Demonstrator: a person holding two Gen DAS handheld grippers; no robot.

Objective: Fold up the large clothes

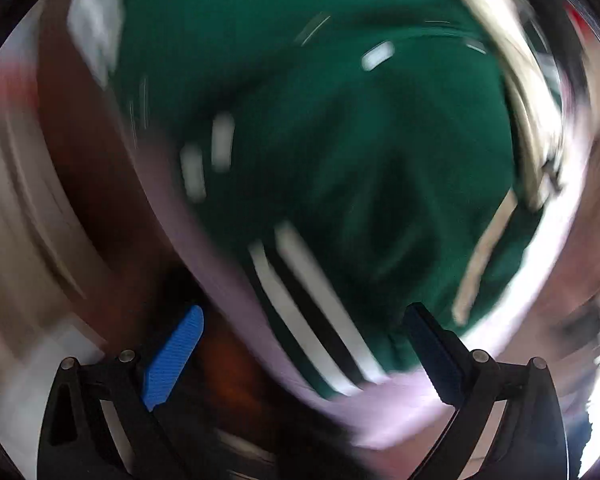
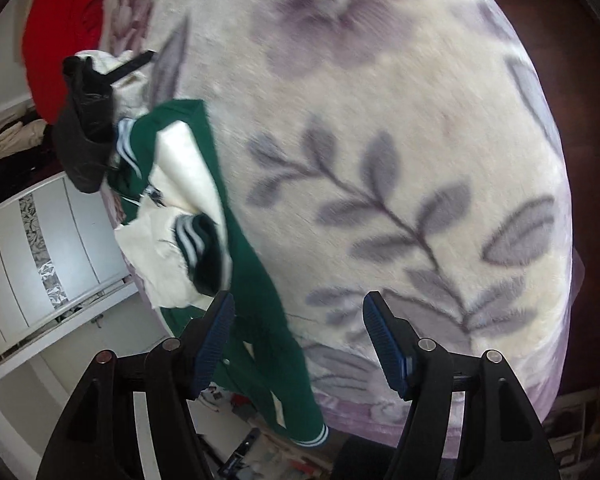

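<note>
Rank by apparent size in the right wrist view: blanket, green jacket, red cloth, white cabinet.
1. blanket
2. green jacket
3. white cabinet and red cloth: look alike, unranked; both run out of view.

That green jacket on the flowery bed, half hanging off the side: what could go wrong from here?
The green jacket lies along the blanket's edge, one striped cuff dangling below it, so it might slide off. Both tools stand open and hold nothing: the right tool is over bare blanket beside it, and the left tool has a badly blurred view, so a grab could miss or pinch blanket too.
</note>
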